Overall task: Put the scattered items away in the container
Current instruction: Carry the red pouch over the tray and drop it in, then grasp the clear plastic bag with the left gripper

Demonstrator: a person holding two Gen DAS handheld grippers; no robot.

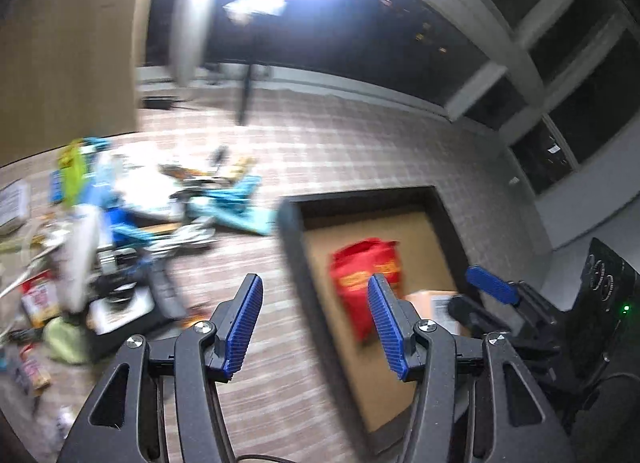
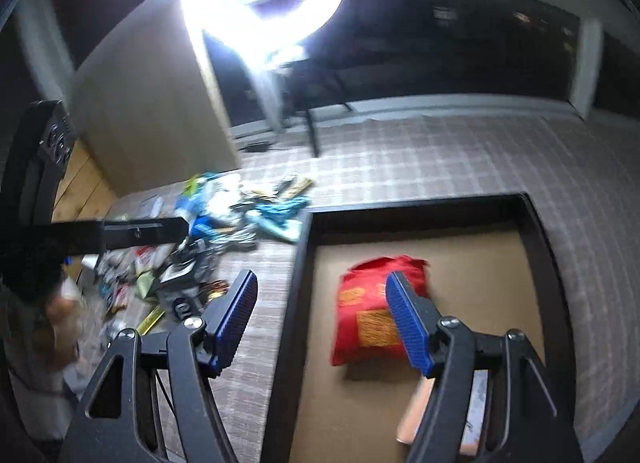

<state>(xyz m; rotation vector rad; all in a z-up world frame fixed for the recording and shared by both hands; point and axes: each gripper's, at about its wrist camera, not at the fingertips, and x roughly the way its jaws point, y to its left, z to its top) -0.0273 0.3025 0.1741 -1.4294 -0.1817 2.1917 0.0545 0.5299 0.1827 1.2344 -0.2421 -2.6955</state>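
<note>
Both grippers, left gripper & right gripper, gape empty; operator should next approach the pile w/ one, avoiding the container rim.

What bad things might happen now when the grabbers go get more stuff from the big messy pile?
1. The pile is tangled and overlapping, so one grab may drag neighbours along.
2. The container has a raised dark rim; a carried item might catch on it.
3. The red bag fills the middle, so new items may land on top and slide.
</note>
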